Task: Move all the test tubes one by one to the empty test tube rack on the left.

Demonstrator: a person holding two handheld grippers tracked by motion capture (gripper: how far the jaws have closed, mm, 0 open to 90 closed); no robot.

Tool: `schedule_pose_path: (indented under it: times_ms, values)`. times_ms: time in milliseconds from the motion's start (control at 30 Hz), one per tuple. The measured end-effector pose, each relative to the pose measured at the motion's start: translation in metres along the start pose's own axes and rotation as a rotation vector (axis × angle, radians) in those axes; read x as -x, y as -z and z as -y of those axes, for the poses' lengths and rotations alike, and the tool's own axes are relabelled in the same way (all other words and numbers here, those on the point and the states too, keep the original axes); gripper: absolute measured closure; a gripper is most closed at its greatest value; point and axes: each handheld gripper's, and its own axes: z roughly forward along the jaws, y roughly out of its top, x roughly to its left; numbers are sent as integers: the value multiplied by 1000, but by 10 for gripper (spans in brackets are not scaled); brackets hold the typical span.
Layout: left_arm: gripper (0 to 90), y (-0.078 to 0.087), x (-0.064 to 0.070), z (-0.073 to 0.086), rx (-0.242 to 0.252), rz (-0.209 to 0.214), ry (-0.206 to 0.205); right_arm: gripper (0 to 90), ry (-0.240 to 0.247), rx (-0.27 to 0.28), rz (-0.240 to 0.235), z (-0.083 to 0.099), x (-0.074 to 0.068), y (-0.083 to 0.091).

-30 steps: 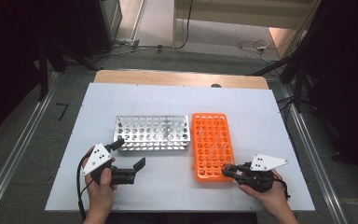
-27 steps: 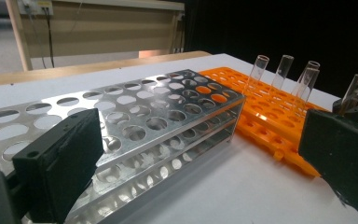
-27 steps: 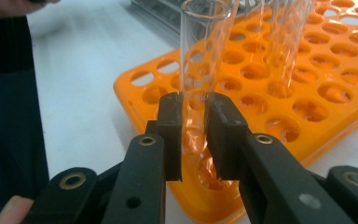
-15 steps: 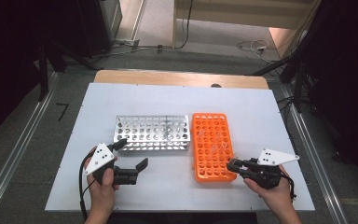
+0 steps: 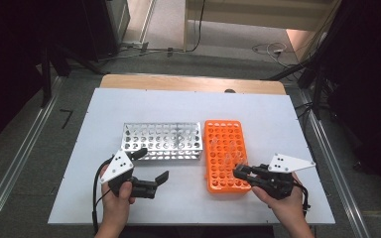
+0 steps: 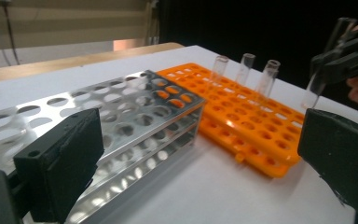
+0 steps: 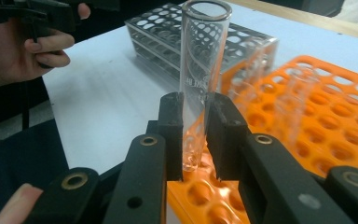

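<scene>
I find the glass test tube [image 7: 200,70] upright just above the near edge of the orange rack [image 5: 225,153], clamped low by my right gripper [image 7: 192,140] so its base clears the holes, while my left gripper [image 5: 151,166] waits with jaws apart by the steel rack [image 5: 161,141] left of it.

Two racks, one orange rack [image 5: 224,154] and one metal rack [image 5: 161,141]; four glass tubes [image 6: 245,68].

Faint print on the test tube [image 7: 200,70] cannot be read.
</scene>
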Motion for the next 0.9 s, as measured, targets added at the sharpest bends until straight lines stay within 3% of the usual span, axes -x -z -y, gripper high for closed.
schedule_pose_path:
  times_ms: [133, 333, 900]
  values:
    - [4, -5, 9, -7, -4, 35, 4, 743, 12, -9, -31, -7, -9, -14]
    - [80, -12, 20, -11, -47, 53, 7, 743, 14, -18, -77, -13, -21, -33]
    - [289, -26, 49, -20, -76, 162, 2, 743, 66, -73, -118, -12, -50, -66]
